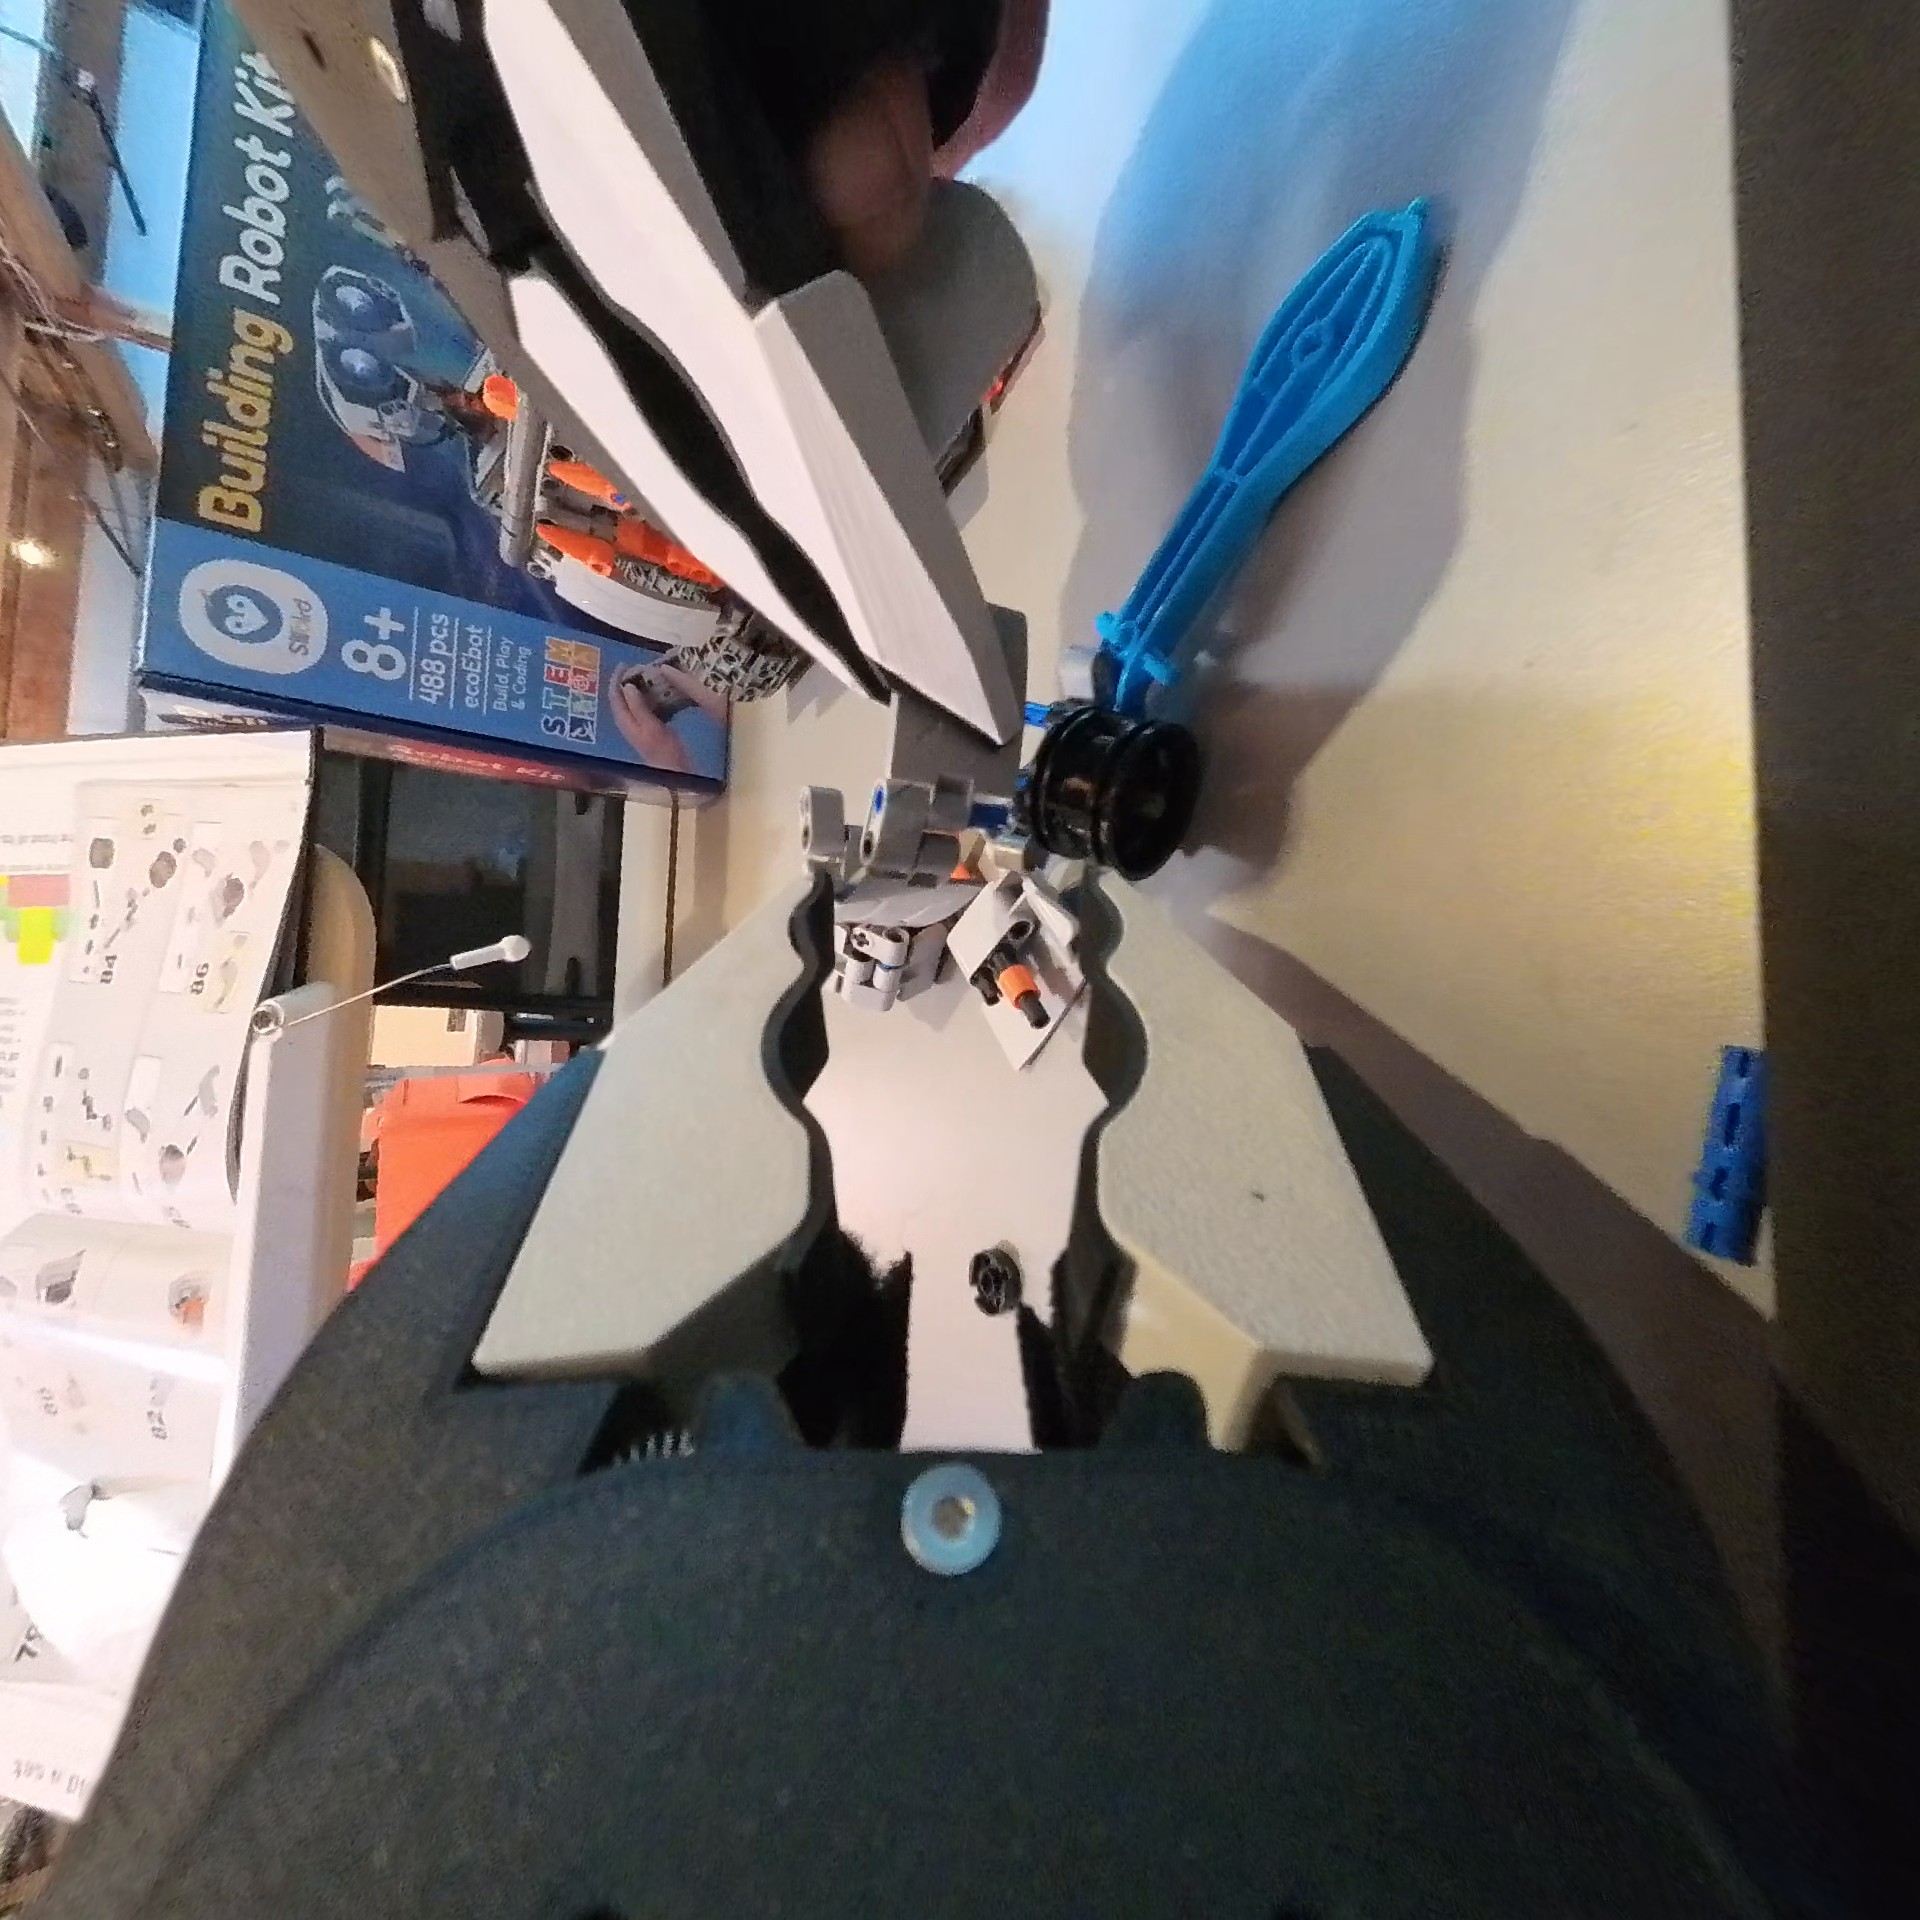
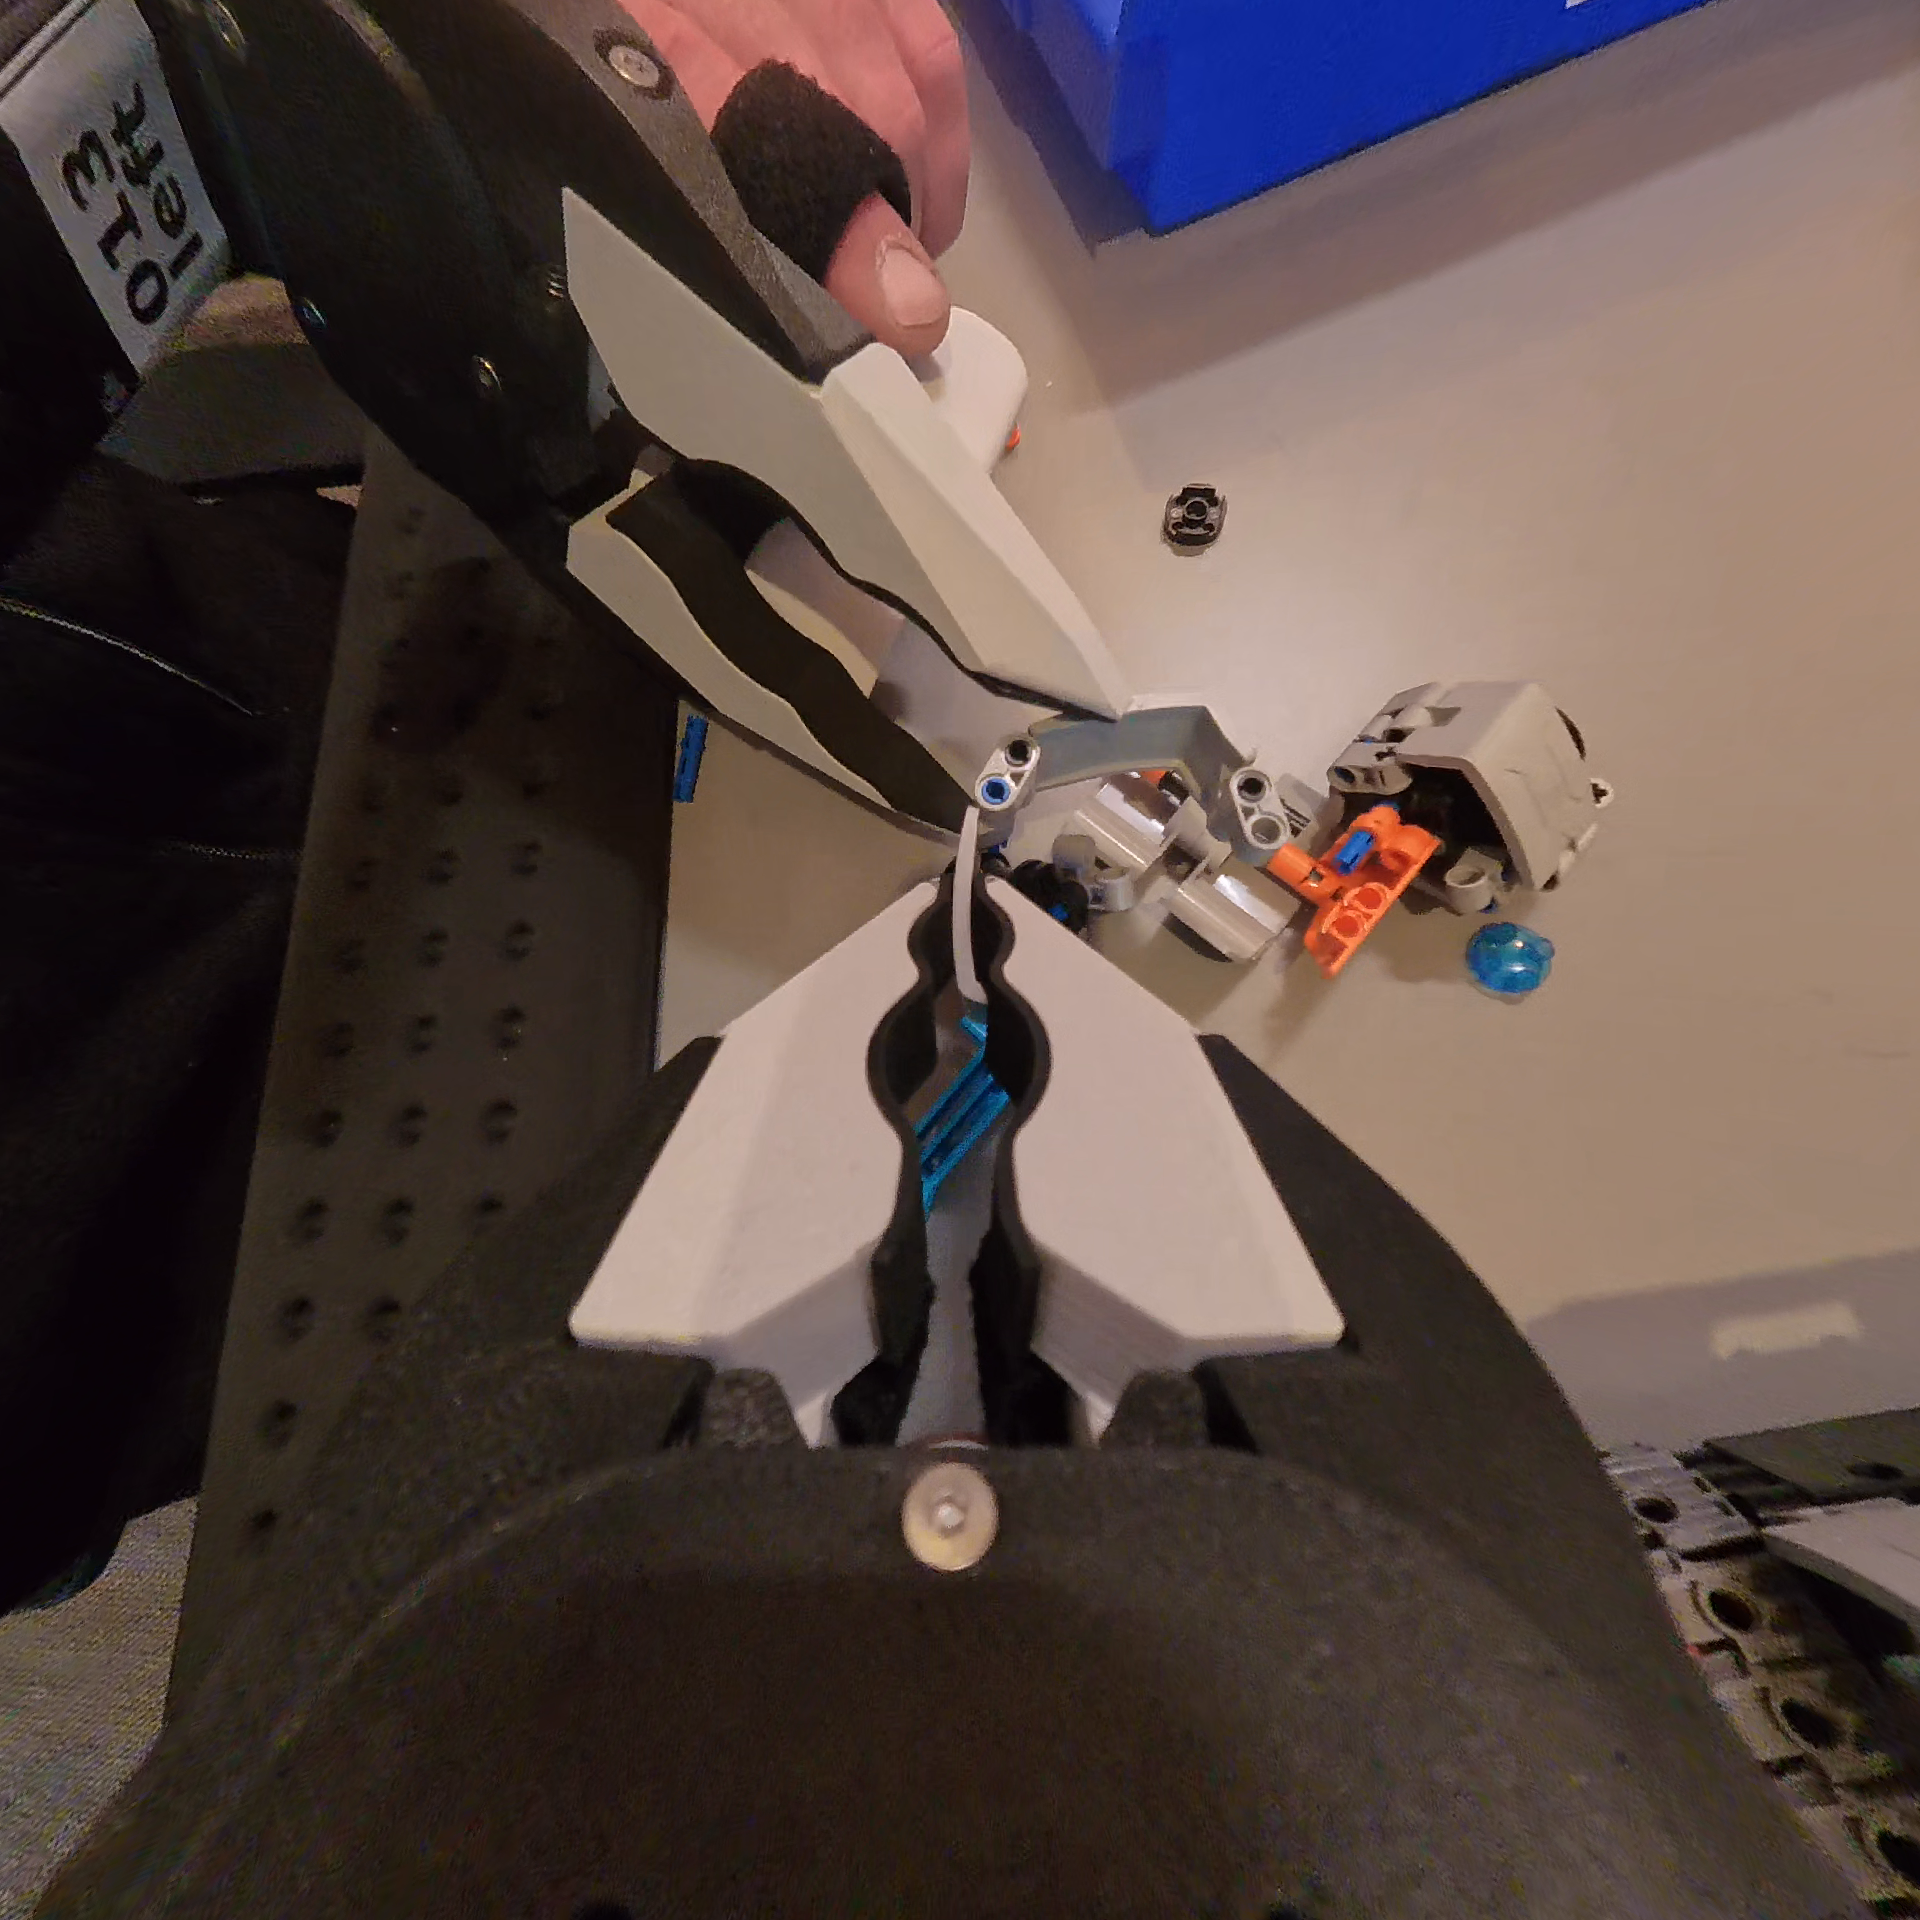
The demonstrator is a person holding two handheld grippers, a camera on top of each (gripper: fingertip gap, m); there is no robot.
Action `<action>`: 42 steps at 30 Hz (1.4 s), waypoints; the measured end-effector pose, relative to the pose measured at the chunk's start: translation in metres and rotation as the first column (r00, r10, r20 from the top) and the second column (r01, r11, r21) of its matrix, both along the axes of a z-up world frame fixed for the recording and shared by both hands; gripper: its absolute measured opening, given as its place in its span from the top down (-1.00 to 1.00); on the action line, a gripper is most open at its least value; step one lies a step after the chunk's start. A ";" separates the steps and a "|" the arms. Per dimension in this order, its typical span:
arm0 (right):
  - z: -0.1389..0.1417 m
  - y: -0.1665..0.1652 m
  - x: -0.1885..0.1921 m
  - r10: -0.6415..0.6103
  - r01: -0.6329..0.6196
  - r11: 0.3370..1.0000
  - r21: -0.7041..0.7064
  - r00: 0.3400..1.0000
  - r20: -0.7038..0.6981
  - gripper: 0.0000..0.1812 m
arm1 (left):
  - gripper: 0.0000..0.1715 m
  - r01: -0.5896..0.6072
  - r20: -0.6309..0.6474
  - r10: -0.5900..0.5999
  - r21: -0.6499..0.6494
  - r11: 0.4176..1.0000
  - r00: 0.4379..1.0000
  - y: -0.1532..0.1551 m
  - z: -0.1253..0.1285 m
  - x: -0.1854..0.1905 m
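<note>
A grey brick assembly [image 1: 914, 862] with a grey arch [image 2: 1143, 740] and a black wheel [image 1: 1117, 800] sits just above the pale table. My left gripper [image 1: 961, 899] is closed on it, the jaws standing wide apart around its body. In the right wrist view the left gripper [image 2: 1034, 769] comes in from the upper left and straddles the arch's end. My right gripper [image 2: 971, 894] is shut on a thin white curved strip [image 2: 968, 914] attached to the assembly. In the left wrist view the right gripper [image 1: 940, 717] reaches in from the top.
A blue brick tool [image 1: 1299, 416] lies under the grippers. A grey sub-assembly [image 2: 1486, 790], an orange connector [image 2: 1361, 894], a clear blue stud [image 2: 1507, 961] and a small black part [image 2: 1195, 514] lie on the table. A blue kit box [image 1: 416, 416] and booklet [image 1: 125, 1039] stand left. My left and right fingertips are right by each other. The left tips stand about 11 cm off the clear blue stud [image 2: 1507, 961].
</note>
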State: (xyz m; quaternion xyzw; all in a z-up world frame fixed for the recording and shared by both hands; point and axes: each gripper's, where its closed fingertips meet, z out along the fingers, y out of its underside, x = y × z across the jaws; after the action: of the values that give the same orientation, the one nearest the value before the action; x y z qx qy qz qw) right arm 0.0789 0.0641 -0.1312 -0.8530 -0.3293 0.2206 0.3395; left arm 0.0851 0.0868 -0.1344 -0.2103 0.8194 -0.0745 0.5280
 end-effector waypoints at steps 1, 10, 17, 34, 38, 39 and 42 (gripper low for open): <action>0.001 0.001 0.001 -0.003 0.003 1.000 0.000 1.000 -0.008 1.00 | 0.47 -0.002 0.002 0.002 -0.001 1.000 1.000 0.001 0.000 0.000; 0.007 0.011 0.018 -0.089 0.087 0.996 -0.023 0.990 -0.113 1.00 | 0.49 -0.051 -0.066 0.042 -0.143 0.988 0.997 -0.002 0.003 -0.005; 0.000 0.012 0.018 -0.099 0.096 0.995 -0.037 0.990 -0.096 1.00 | 0.46 -0.244 -0.324 0.101 -0.438 0.865 0.941 -0.010 -0.014 -0.008; -0.004 0.008 0.023 -0.108 0.100 0.993 -0.068 0.986 -0.125 1.00 | 0.75 -0.263 -0.371 0.062 -0.520 0.813 0.926 -0.023 -0.037 0.000; -0.008 0.004 0.022 -0.092 0.082 0.993 -0.083 0.988 -0.124 1.00 | 0.91 -0.262 -0.386 0.041 -0.542 0.799 0.922 -0.026 -0.038 0.003; -0.008 0.004 0.022 -0.089 0.079 0.994 -0.082 0.988 -0.124 1.00 | 0.93 -0.265 -0.386 0.039 -0.553 0.790 0.922 -0.027 -0.038 0.004; -0.006 0.004 0.022 -0.085 0.076 0.994 -0.074 0.989 -0.123 1.00 | 0.94 -0.257 -0.372 0.038 -0.560 0.788 0.928 -0.026 -0.037 0.006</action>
State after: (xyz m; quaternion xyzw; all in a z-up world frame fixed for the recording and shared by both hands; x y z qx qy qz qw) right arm 0.1006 0.0678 -0.1370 -0.8611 -0.2647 0.2716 0.3386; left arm 0.0908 0.0612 -0.1709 -0.4401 0.8128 -0.2500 0.2884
